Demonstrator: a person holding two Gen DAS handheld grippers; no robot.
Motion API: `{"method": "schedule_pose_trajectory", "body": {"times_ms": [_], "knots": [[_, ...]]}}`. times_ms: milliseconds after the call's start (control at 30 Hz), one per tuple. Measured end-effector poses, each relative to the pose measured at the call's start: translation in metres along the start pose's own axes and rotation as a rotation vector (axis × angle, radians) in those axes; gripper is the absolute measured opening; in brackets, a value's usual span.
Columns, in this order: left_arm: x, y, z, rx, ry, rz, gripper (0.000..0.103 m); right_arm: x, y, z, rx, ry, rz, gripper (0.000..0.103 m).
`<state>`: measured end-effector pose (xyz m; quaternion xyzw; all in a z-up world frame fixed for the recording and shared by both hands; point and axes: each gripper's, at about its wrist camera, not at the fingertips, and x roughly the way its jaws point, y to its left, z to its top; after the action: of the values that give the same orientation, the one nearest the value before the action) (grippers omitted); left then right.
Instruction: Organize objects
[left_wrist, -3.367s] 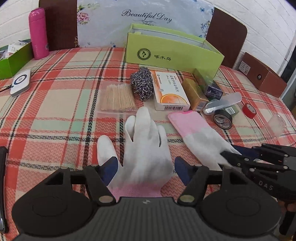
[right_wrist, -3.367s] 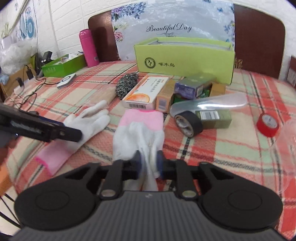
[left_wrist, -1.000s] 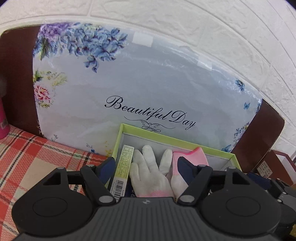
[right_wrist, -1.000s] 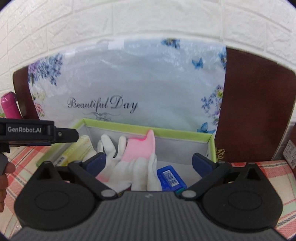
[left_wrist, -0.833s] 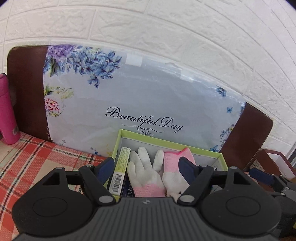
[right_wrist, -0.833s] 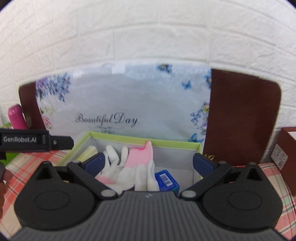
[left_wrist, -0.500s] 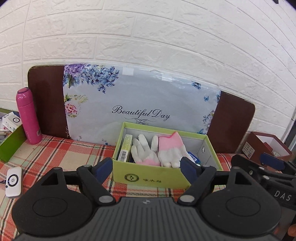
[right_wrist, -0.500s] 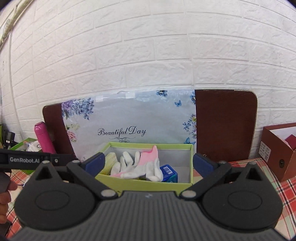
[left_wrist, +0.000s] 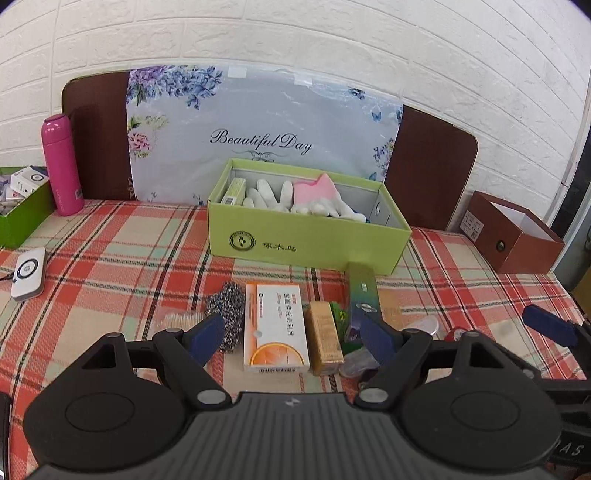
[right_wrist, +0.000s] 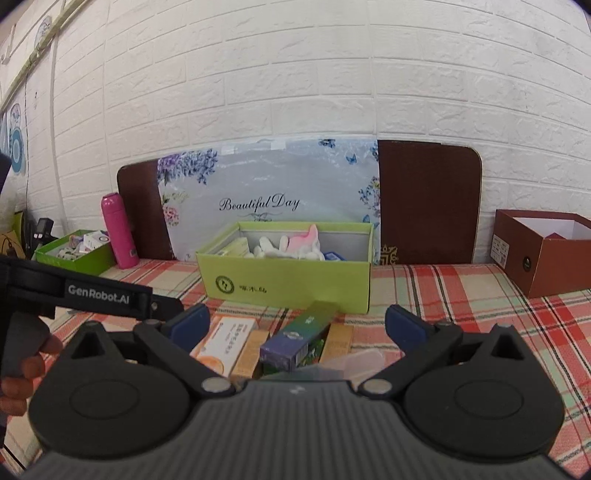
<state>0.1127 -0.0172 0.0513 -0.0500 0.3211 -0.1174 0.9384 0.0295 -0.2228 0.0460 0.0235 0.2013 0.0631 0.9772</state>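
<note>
Gloves (left_wrist: 295, 197), white with pink cuffs, lie inside the lime-green box (left_wrist: 306, 240) at the back of the plaid tablecloth (left_wrist: 110, 266); one pink cuff sticks up above the rim. In the same box, a yellow-green carton (left_wrist: 233, 191) leans at the left wall and a blue pack (right_wrist: 332, 256) sits at the right end.

Just in front of the green box, loose on the cloth: steel scouring ball (left_wrist: 226, 309), white-and-orange medicine box (left_wrist: 275, 326), gold box (left_wrist: 325, 341), and a dark green-purple box (left_wrist: 364, 299) whose far end nearly touches the green box's front wall. A clear case of toothpicks (left_wrist: 181, 319) lies left of the scouring ball. A red tape roll (left_wrist: 452, 334) peeks out on the right of this group, mostly hidden.

Left gripper (left_wrist: 291, 338): jaws wide apart, nothing between the pads, above the medicine box and gold box. Right gripper (right_wrist: 297, 326): jaws spread wide too, empty, over the same clutter in front of the green box. A hand (right_wrist: 22, 365) holds the left gripper's handle at the left edge of the right wrist view.

Behind the green box a floral "Beautiful Day" panel (left_wrist: 258, 122) leans on brown boards. Left of the box: pink bottle (left_wrist: 61, 164), darker green box (left_wrist: 22, 218), white device (left_wrist: 28, 271). Right of it: brown box (left_wrist: 517, 236), open.
</note>
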Motion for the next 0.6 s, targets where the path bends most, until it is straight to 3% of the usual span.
{"method": "schedule_pose_trajectory", "body": {"times_ms": [333, 600], "knots": [[0.007, 0.007, -0.038, -0.028, 0.080, 0.060, 0.084, -0.004, 0.004, -0.049, -0.022, 0.131, 0.010, 0.103], [0.014, 0.009, -0.058, -0.024, 0.119, 0.031, 0.084, 0.002, 0.000, -0.074, 0.001, 0.210, 0.026, 0.103]]}}
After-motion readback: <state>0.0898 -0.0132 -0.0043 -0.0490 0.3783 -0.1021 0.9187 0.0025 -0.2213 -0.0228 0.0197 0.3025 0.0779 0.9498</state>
